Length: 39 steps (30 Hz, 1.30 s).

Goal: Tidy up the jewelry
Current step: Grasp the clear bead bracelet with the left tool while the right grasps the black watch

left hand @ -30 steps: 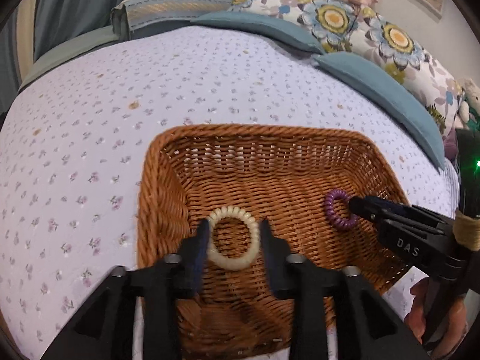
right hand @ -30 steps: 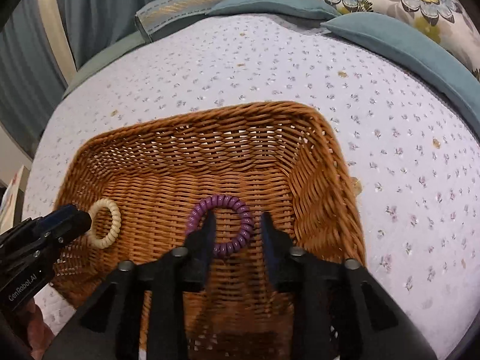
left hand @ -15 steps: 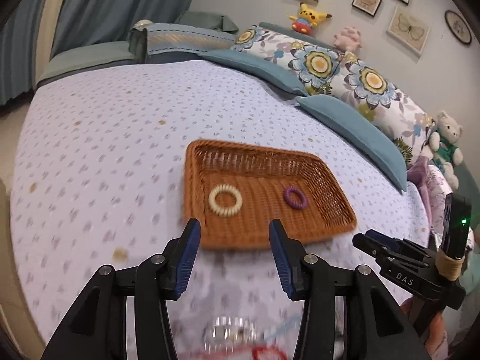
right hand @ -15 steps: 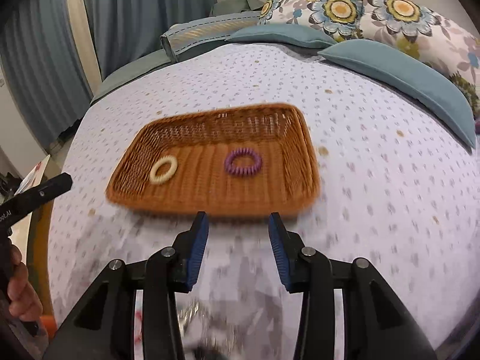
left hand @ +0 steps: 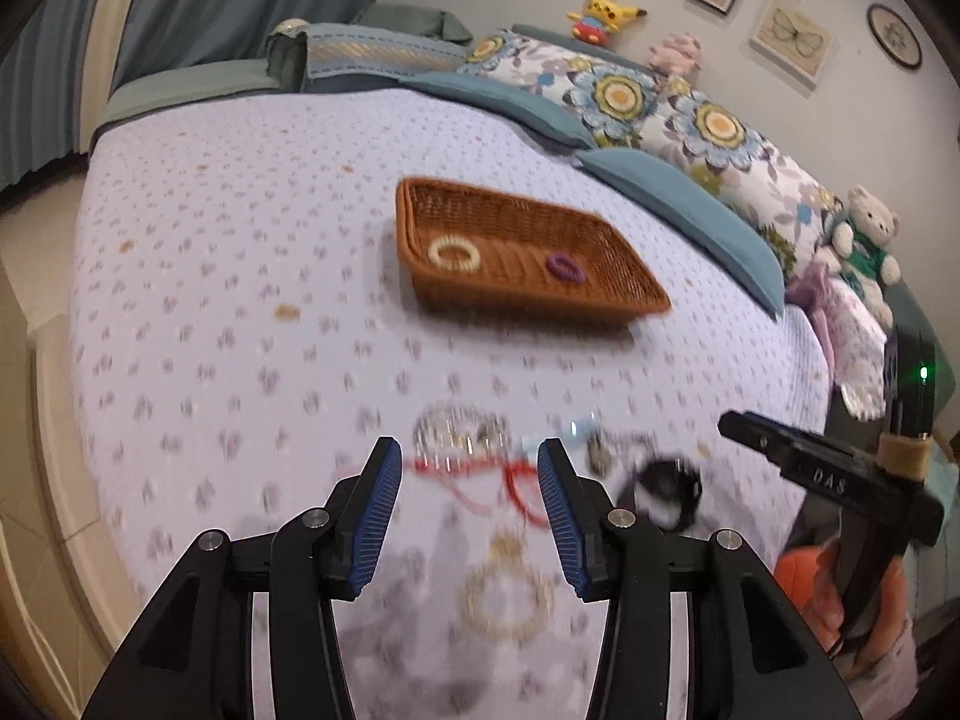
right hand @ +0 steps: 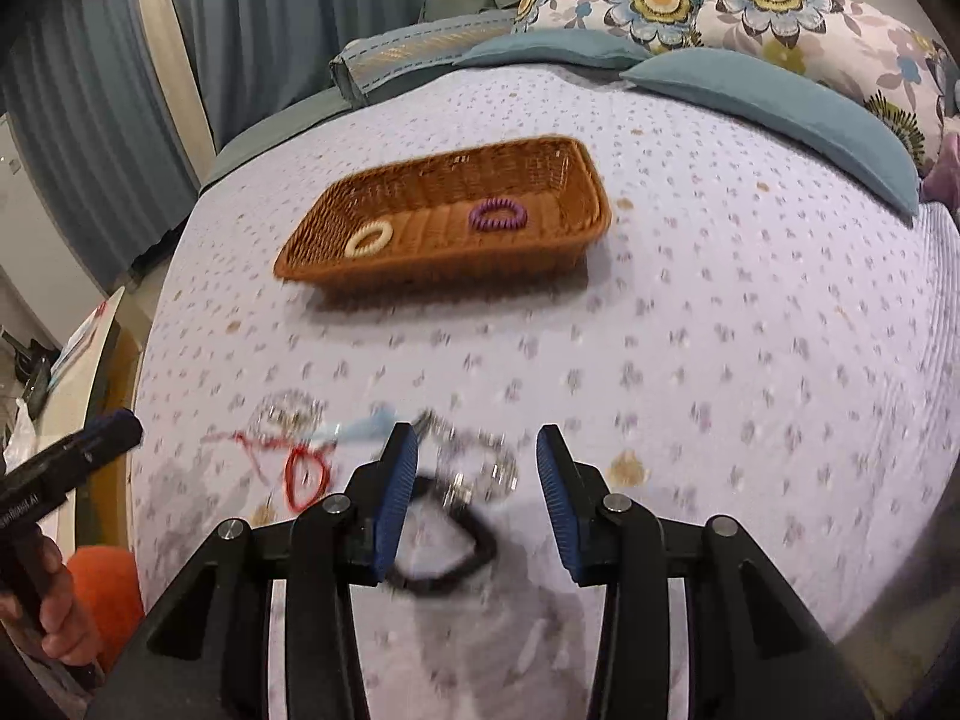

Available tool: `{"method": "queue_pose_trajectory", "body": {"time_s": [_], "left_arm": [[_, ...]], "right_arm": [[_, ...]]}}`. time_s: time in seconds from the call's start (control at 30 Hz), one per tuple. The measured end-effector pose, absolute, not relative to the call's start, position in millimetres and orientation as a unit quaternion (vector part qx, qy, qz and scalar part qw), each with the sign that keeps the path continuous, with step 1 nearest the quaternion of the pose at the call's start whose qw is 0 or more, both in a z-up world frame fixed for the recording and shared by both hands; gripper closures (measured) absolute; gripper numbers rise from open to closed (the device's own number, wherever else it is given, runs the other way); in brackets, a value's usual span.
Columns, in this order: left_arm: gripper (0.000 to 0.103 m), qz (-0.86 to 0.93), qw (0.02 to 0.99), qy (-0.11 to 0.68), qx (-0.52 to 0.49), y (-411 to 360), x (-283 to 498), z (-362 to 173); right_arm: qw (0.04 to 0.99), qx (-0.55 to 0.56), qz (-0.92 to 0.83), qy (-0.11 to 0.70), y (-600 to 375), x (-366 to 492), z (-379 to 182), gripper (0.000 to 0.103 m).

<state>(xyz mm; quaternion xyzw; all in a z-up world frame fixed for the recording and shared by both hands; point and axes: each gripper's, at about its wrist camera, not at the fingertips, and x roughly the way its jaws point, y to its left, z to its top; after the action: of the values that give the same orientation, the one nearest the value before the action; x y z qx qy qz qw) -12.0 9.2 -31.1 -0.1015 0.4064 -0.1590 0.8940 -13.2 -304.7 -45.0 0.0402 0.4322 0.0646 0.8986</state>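
A brown wicker basket point(left hand: 528, 300) point(right hand: 444, 267) lies mid-bed with a cream coil ring point(left hand: 454, 254) point(right hand: 368, 238) and a purple coil ring point(left hand: 565, 267) point(right hand: 497, 214) inside it. My left gripper point(left hand: 467, 450) is open and empty over a blurred silver bracelet point(left hand: 459, 432) and a red cord point(left hand: 480, 471); a gold bracelet point(left hand: 507, 597) lies nearer. My right gripper point(right hand: 477, 438) is open and empty above another silver bracelet point(right hand: 480, 462) and a black band point(right hand: 444, 546). A pale blue piece point(right hand: 360, 426) lies between the piles.
Blue and floral pillows point(left hand: 678, 120) line the far side of the dotted bedspread point(left hand: 240, 312). Plush toys point(left hand: 864, 240) sit at the right edge. The bed's edge drops off at the left, beside curtains point(right hand: 90, 90). A hand point(right hand: 54, 606) holds the left gripper's handle.
Both grippers have drawn back from the basket toward the near side of the bed. The cream and purple rings stay in the basket. The loose jewelry has come into view under the fingers.
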Motion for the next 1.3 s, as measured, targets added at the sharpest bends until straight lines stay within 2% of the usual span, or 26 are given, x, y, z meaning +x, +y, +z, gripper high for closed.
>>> {"method": "queue_pose_trajectory", "body": {"time_s": [0.4, 0.87, 0.97, 1.13, 1.3], "left_arm": [[0.055, -0.155, 0.865, 0.471, -0.085, 0.3, -40.4, -83.6], [0.055, -0.161, 0.86, 0.48, -0.064, -18.8, -33.5, -100.0], [0.061, -0.162, 0.859, 0.482, -0.056, -22.9, -33.4, -101.7], [0.086, -0.169, 0.857, 0.485, -0.047, -26.4, -34.7, -104.2], [0.088, -0.178, 0.853, 0.488, -0.047, -27.6, -35.2, -106.5]], "right_arm": [[0.882, 0.03, 0.047, 0.467, -294.5, -26.4, -76.5, 0.059], [0.881, 0.03, 0.052, 0.469, -294.0, -22.3, -96.8, 0.059], [0.878, 0.041, 0.059, 0.473, -295.3, -23.1, -99.7, 0.059], [0.873, 0.055, 0.068, 0.479, -298.0, -27.2, -102.6, 0.059], [0.871, 0.074, 0.072, 0.481, -302.3, -25.7, -105.1, 0.059]]}}
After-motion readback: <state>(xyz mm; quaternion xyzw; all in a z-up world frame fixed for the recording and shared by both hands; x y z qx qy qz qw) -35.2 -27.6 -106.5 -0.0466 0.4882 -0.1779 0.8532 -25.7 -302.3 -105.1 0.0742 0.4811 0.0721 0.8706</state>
